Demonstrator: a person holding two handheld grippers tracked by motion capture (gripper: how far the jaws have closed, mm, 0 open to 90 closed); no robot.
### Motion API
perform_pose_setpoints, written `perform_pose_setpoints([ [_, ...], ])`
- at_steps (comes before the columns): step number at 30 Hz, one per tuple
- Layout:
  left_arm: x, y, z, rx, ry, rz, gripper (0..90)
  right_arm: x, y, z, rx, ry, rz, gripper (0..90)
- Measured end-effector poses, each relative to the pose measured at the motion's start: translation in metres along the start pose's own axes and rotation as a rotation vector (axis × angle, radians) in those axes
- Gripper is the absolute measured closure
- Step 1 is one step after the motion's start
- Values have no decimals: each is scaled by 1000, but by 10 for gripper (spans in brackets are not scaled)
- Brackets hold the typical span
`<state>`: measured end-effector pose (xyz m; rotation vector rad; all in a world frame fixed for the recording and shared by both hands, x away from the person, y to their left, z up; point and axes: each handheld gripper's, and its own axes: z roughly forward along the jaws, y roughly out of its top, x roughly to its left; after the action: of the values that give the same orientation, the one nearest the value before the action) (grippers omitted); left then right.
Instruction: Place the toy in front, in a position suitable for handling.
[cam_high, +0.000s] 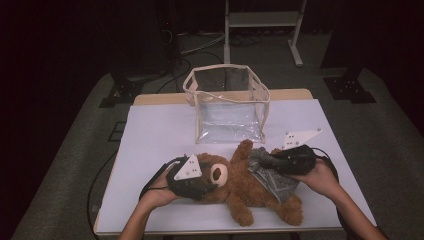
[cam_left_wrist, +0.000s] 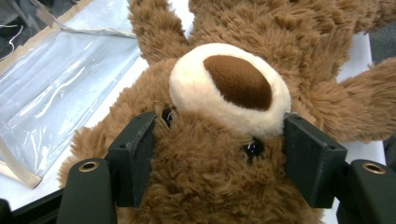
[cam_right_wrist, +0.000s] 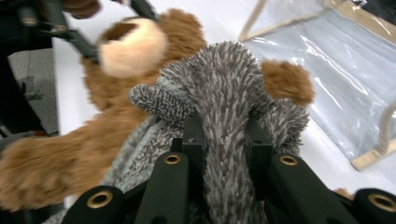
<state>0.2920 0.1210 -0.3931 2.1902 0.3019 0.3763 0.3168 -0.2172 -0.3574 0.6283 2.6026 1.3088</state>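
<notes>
A brown teddy bear (cam_high: 245, 189) lies on its back on the white table (cam_high: 155, 140), head to the left. My left gripper (cam_high: 211, 179) is shut on the bear's head (cam_left_wrist: 229, 84), one jaw pressed into the fur at each side of the cream muzzle. A grey knitted garment (cam_high: 274, 179) covers the bear's body. My right gripper (cam_high: 269, 162) is shut on a bunched fold of that garment (cam_right_wrist: 219, 74), lifted off the bear's chest. The right gripper (cam_right_wrist: 226, 135) has the grey fabric squeezed tight between its jaws, with the bear's head (cam_right_wrist: 133, 44) beyond it.
A clear plastic bag (cam_high: 227, 102) with beige trim stands open at the table's far middle, just past the bear's raised arm. It lies close by in the gripper views (cam_left_wrist: 56, 79) (cam_right_wrist: 336, 70). A metal frame (cam_high: 262, 22) stands on the floor behind.
</notes>
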Motion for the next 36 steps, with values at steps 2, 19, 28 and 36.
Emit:
perform_pose_setpoints([
  [2, 2, 2, 1, 1, 5, -8, 317, 7, 2, -2, -11, 15, -14, 750],
  [19, 10, 6, 5, -7, 26, -60, 321, 53, 14, 30, 17, 65, -170, 749],
  [28, 12, 14, 8, 20, 31, -58, 330, 52, 10, 16, 14, 59, -142, 749],
  [36, 16, 15, 8, 35, 26, -61, 329, 67, 23, 54, 81, 126, -209, 749],
])
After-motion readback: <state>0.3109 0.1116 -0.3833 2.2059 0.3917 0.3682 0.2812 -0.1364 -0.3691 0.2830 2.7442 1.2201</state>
